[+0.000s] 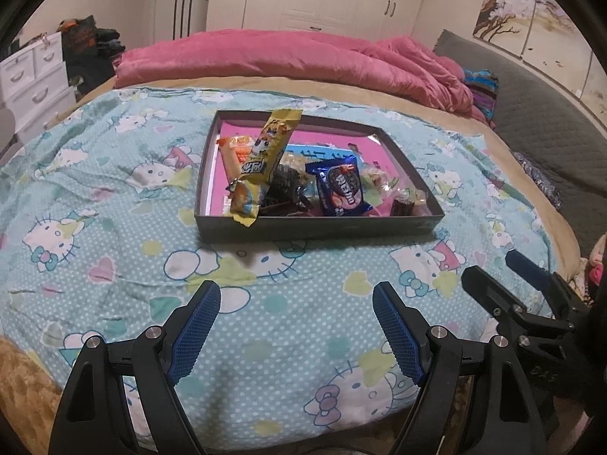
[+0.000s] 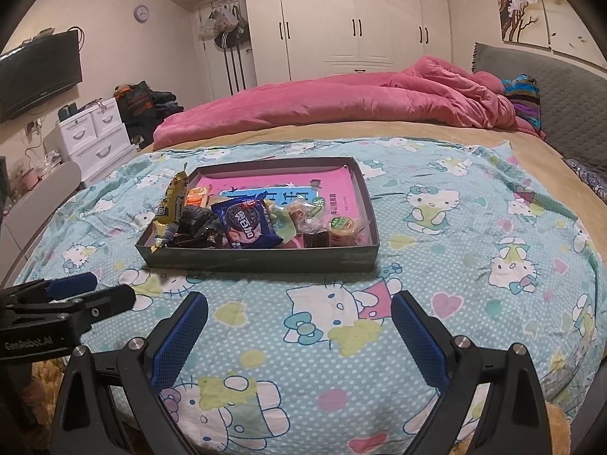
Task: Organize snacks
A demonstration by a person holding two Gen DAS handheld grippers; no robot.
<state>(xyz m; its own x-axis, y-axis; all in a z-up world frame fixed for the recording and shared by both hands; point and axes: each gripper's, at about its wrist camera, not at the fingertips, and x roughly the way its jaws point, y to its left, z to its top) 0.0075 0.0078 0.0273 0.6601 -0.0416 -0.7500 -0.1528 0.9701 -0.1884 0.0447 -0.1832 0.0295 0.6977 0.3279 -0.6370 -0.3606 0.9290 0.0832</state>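
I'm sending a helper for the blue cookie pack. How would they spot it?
On the cartoon-cat bedsheet sits a dark shallow box. Among the snacks heaped at its near edge, the blue cookie pack lies centrally, the only dark-blue wrapper, right of the long yellow packet.

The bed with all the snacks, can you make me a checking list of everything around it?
Surface: Hello Kitty sheet on the bed, wrinkled.
Job's things: snack box holds the yellow packet, leaning on its rim, the blue cookie pack and other small sweets.
Clutter: pink quilt bunched behind.
Grippers: left gripper and right gripper hover before the box, jaws open, empty.
Cables: nothing seen.
Surroundings: wardrobe, white drawers, TV.
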